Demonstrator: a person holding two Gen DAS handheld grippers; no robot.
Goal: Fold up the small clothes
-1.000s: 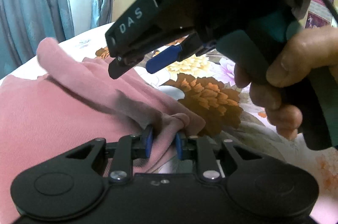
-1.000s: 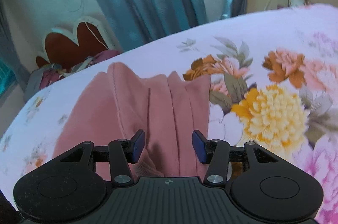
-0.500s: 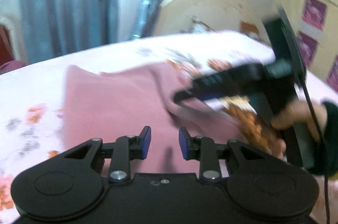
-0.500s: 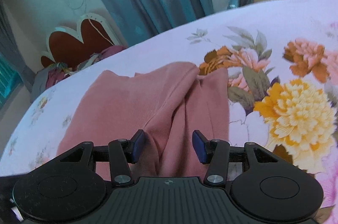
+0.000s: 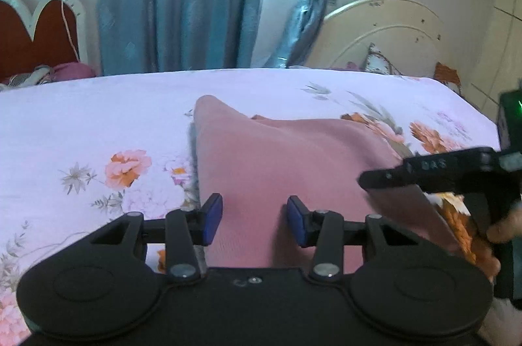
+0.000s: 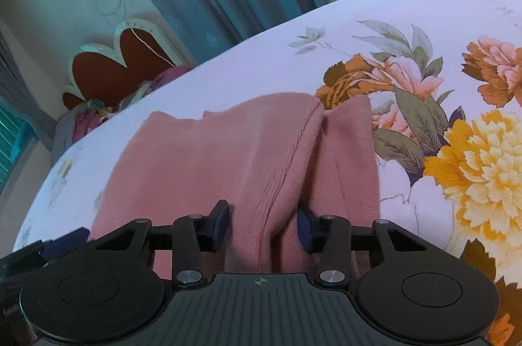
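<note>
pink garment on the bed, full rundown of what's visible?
The pink garment is a dusty-rose, fine-ribbed knit lying partly folded on the floral bedsheet. One layer laps over another, leaving a raised ridge down its right side. The right gripper straddles that ridge at the near edge, jaws just closing. The left gripper sits over the flat near part, jaws open, gripping nothing.

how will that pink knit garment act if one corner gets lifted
The pink knit garment is probably floppy: it lies in soft ridges and folds on the floral bedsheet. A lifted corner would likely drape and drag the rest. The ribbed weave should grip, not slip.
</note>
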